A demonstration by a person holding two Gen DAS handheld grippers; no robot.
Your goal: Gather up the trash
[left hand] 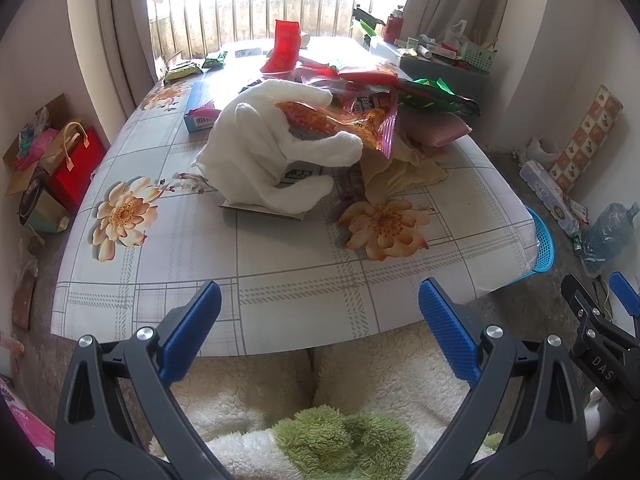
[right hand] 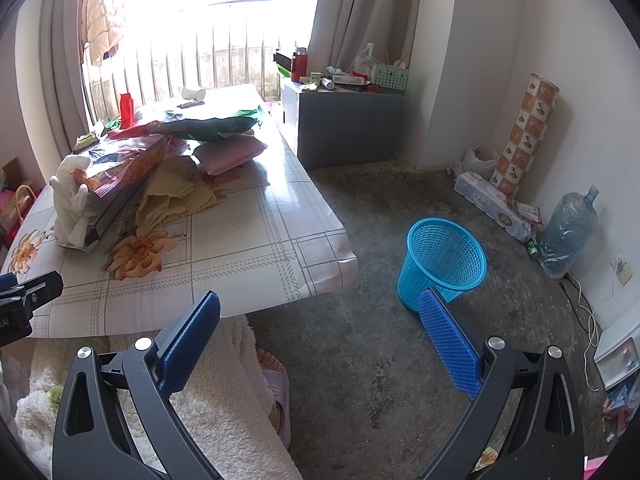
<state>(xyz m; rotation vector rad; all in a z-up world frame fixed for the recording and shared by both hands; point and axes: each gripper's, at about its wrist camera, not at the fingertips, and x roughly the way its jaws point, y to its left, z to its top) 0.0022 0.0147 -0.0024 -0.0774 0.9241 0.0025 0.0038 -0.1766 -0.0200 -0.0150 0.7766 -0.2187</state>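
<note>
A pile of trash lies on the flowered table (left hand: 280,280): an orange snack wrapper (left hand: 340,120), a green wrapper (left hand: 436,98), a pink pack (left hand: 436,128), yellow paper (left hand: 404,172) and a flat box (left hand: 296,178). A white glove (left hand: 264,148) rests on the pile, fingers over the orange wrapper. My left gripper (left hand: 320,312) is open and empty, held low before the table's near edge. My right gripper (right hand: 320,324) is open and empty, off the table's right corner. A blue mesh basket (right hand: 444,260) stands on the floor just beyond the right gripper. The pile also shows in the right wrist view (right hand: 160,168).
A red packet (left hand: 286,44), small green packets (left hand: 192,66) and a blue box (left hand: 198,110) lie farther back. A grey cabinet (right hand: 344,124) with clutter stands behind. Red bags (left hand: 76,168) sit on the left floor. A water jug (right hand: 568,232) and rolls (right hand: 524,128) line the right wall.
</note>
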